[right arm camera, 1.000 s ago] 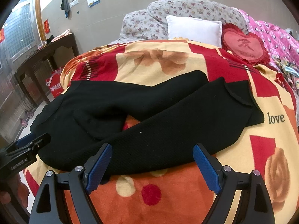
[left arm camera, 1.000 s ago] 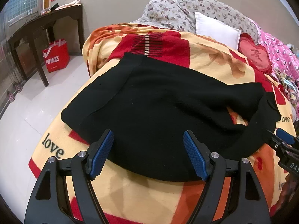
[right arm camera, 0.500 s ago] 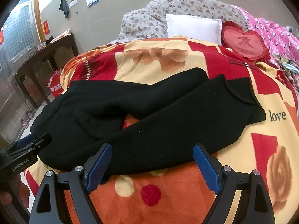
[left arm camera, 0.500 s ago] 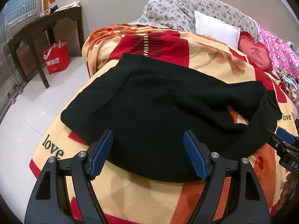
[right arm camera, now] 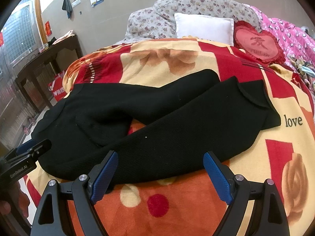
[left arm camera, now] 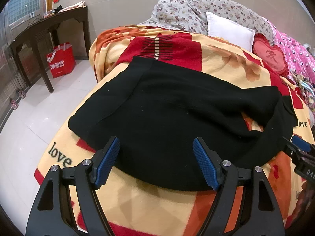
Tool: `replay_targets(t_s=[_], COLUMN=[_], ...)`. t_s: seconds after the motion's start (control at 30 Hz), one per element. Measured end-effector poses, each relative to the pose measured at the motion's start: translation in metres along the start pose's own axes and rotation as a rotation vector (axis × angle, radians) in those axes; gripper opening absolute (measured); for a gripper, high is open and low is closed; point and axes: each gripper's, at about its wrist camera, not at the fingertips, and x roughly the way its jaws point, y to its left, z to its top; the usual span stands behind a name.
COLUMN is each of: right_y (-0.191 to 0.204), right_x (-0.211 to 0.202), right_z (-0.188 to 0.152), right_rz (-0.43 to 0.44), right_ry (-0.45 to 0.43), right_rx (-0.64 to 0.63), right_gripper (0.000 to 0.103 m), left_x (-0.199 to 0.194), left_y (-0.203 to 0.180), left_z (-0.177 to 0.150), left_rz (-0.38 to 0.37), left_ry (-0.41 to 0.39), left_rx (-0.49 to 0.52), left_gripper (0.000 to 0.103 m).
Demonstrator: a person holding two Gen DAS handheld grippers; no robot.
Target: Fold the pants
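**Black pants spread on blanket, both tools wide apart**

Pants (left arm camera: 173, 118): black, fine ribbed knit, lying flat across the near part of the bed, close to its near edge. Waist end toward the bed's left edge; the two legs (right arm camera: 196, 122) run toward the right side, splitting in a narrow V with blanket showing in the gap. Upper leg curves away; lower leg ends in a turned-back cuff (right arm camera: 254, 94) beside the printed word "love".

Left tool (left arm camera: 155, 161): blue ribbed pads spread wide, nothing between them, poised over the pants' near hem. Right tool (right arm camera: 160, 174): likewise spread and holding nothing, over the lower leg's near edge. Each tool's tip shows at the margin of the other's view.

Blanket (right arm camera: 177, 202): plush fleece, cream, red and orange, rose print. At the head of the bed: white pillow (right arm camera: 202, 27), floral pillows (left arm camera: 177, 11), red heart cushion (right arm camera: 258, 43), pink quilt (left arm camera: 297, 59).

Room: pale tiled floor (left arm camera: 39, 122), dark wooden counter (left arm camera: 45, 27) by the wall, red shopping bag (left arm camera: 61, 61) under it.
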Motion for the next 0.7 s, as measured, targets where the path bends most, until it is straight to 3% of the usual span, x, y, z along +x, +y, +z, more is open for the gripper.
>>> replay_targets(t_s=[0.2, 0.4, 0.7], right_y=[-0.025, -0.06, -0.058], right_x=[-0.007, -0.009, -0.001], right_z=[0.0, 0.001, 0.023], right_rz=[-0.04, -0.039, -0.046], right_ry=[-0.018, -0.015, -0.008], right_rx=[0.041, 0.155, 0.138], right_gripper=[0.088, 0.088, 0.088], left_x=[-0.005, -0.013, 0.004], left_y=[0.026, 0.059, 0.08], left_z=[-0.001, -0.002, -0.01], left_rz=[-0.03, 0.001, 0.007], left_ry=[0.027, 0.017, 0.084], left_rx=[-0.062, -0.14, -0.229], left_gripper=[0.078, 0.078, 0.078])
